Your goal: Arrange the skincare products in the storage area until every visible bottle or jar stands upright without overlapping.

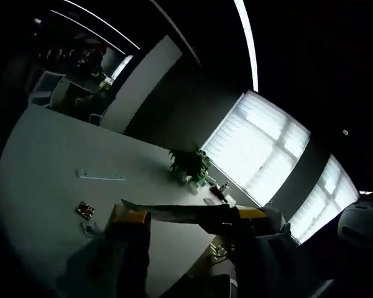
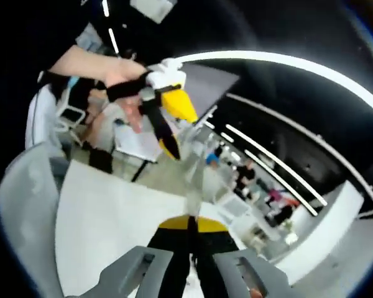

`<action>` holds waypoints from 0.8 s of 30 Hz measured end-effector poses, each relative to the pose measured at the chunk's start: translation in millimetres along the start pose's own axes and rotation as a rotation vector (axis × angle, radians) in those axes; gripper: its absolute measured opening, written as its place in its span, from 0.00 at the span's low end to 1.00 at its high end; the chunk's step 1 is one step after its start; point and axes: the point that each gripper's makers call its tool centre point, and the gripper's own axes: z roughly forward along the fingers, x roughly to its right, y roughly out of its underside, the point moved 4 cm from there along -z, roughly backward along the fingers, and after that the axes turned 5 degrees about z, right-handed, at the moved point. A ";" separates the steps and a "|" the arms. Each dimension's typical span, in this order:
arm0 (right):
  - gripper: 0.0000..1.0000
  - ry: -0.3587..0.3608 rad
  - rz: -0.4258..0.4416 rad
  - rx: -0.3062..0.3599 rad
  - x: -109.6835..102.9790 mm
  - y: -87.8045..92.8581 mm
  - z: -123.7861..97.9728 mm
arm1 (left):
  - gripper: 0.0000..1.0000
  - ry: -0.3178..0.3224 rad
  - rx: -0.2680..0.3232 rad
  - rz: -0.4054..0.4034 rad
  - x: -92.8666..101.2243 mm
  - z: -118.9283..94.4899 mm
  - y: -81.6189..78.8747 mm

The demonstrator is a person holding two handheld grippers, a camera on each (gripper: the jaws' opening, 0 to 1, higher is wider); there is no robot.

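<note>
A person raises a pair of hand-held grippers above a long white table (image 1: 62, 167) in a dim office, before any tidying of skincare products has begun. In the left gripper view, the left gripper (image 1: 189, 214) shows yellow-tipped parts low in the frame with a thin pale strip lying across them. The picture is too dark to tell whether that claw is released or clenched, or what the strip is.

In the right gripper view, the right gripper (image 2: 189, 248) rises from the bottom centre with its dark jaws pressed together and nothing between them. At upper left, a hand (image 2: 121, 77) carries the other yellow tool, tip pointing down.

No bottle or jar can be made out for certain. The likeliest candidates are a few small items (image 1: 219, 189) just right of a potted plant (image 1: 189, 164) at mid-frame, near the bright blinds (image 1: 261, 149). They are too small to identify, and neither claw is near them. A white power strip (image 1: 101, 176) and a small dark object (image 1: 85, 210) lie at left on the table.

Such containers are probably light, rigid and slick, and glass ones may chip. They look best taken across the body below the cap, squarely and gently.
</note>
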 end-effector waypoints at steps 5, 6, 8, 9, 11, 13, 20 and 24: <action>0.00 0.052 -0.215 -0.022 3.1 -12.4 -0.2 | 0.54 -0.011 -0.037 -0.043 -3.4 7.2 10.3; 0.00 0.062 -0.257 -0.021 2.6 -15.9 0.2 | 0.54 -0.007 -0.055 -0.054 -2.2 9.7 15.0; 0.00 0.078 -0.331 -0.040 2.3 -16.8 0.0 | 0.53 0.024 -0.020 -0.121 1.6 12.2 13.1; 0.00 0.085 -0.356 -0.039 1.5 -17.9 0.1 | 0.51 0.048 -0.022 -0.165 5.5 13.1 14.4; 0.00 0.085 -0.438 -0.048 -1.0 -19.9 1.1 | 0.49 0.048 -0.022 -0.162 3.9 15.1 14.7; 0.00 0.081 -0.491 -0.058 -3.5 -21.3 1.9 | 0.48 0.049 -0.034 -0.156 6.3 16.4 16.6; 0.00 0.081 -0.643 -0.056 -7.5 -27.6 4.5 | 0.50 0.067 -0.024 -0.173 5.5 15.7 6.0; 0.00 0.102 -0.728 -0.022 -8.8 -41.9 7.4 | 0.47 0.071 -0.067 -0.159 6.1 20.5 12.8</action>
